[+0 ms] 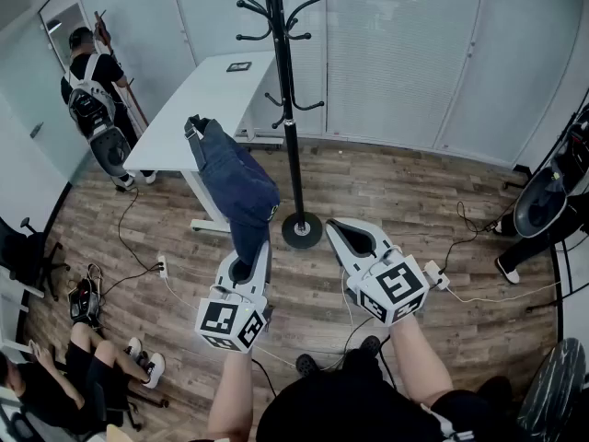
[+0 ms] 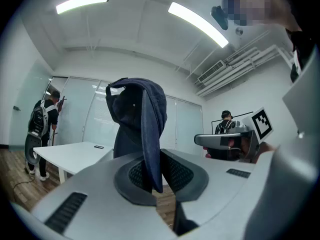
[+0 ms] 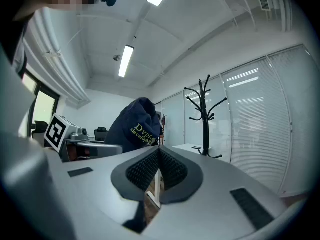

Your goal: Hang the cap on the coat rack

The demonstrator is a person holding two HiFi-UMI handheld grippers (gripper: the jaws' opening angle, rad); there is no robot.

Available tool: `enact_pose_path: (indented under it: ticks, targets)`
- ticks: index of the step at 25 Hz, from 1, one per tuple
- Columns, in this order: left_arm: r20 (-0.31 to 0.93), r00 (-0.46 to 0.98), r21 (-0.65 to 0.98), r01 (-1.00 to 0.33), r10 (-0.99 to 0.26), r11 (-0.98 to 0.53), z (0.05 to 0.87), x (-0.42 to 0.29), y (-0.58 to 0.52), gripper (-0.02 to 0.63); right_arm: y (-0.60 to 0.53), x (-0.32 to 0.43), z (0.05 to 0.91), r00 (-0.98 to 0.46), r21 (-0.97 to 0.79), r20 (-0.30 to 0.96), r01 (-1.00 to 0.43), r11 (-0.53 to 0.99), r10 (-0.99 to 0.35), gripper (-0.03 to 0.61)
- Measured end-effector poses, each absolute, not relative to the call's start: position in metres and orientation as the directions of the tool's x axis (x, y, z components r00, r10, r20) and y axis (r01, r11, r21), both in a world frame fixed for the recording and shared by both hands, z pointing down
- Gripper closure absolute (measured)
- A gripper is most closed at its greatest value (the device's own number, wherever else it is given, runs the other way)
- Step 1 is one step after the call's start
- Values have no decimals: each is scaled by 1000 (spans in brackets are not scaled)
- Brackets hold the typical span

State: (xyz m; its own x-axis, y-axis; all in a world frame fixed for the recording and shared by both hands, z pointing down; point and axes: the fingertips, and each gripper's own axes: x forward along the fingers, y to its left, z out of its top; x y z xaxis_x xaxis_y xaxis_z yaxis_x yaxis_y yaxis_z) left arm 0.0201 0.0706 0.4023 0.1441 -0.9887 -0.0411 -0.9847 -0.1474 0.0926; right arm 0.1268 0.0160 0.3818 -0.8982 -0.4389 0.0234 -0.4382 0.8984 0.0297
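Note:
A dark blue cap [image 1: 235,184] hangs upward from my left gripper [image 1: 250,256], whose jaws are shut on its lower edge. In the left gripper view the cap [image 2: 140,119] rises from between the pads [image 2: 172,171]. The black coat rack [image 1: 287,109] stands just right of the cap, its round base [image 1: 302,230] on the floor. My right gripper [image 1: 354,238] is held right of the base, shut with nothing in it. In the right gripper view the cap [image 3: 134,126] shows yellow lettering at left, and the coat rack [image 3: 205,116] stands ahead to the right.
A white table [image 1: 207,99] stands behind the cap with a small dark device [image 1: 239,66] on it. A person with a backpack [image 1: 92,99] stands far left, another [image 1: 83,357] sits at bottom left. Cables [image 1: 138,265] lie on the wood floor. Office chairs [image 1: 548,196] at right.

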Motion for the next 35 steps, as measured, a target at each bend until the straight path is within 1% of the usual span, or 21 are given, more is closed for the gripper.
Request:
enact_pose_path:
  ticks: [3,10,16,21,27,35]
  targets:
    - [-36,139,91,-986,-990,-142,402,22,75,583,23,127,384,-907,47,28,-419,907,-420,548]
    - [-37,153,88,-984,-987,-156,401,24,79,581,28,126,386,-902,46,35,-430,902,-431,548]
    - [-51,163,89,-982,-985,-167,399,23,79,581,28,125,383,-904,-13,-6,-427,904,-427,546]
    - [-62,170,93,-980,-983,-175,412,21,82,583,35,135,394,-887,-32,21,-462,886,-462,546]
    - [-68,167,87,-981,-984,-173,426,21,71,583,26,137,401,-888,-25,34,-460,888,-459,546]
    - [-23,133,48,-990,-991,-134,421,-16,33,583,-33,79,406,-910,-83,33,-415,906,-414,546]
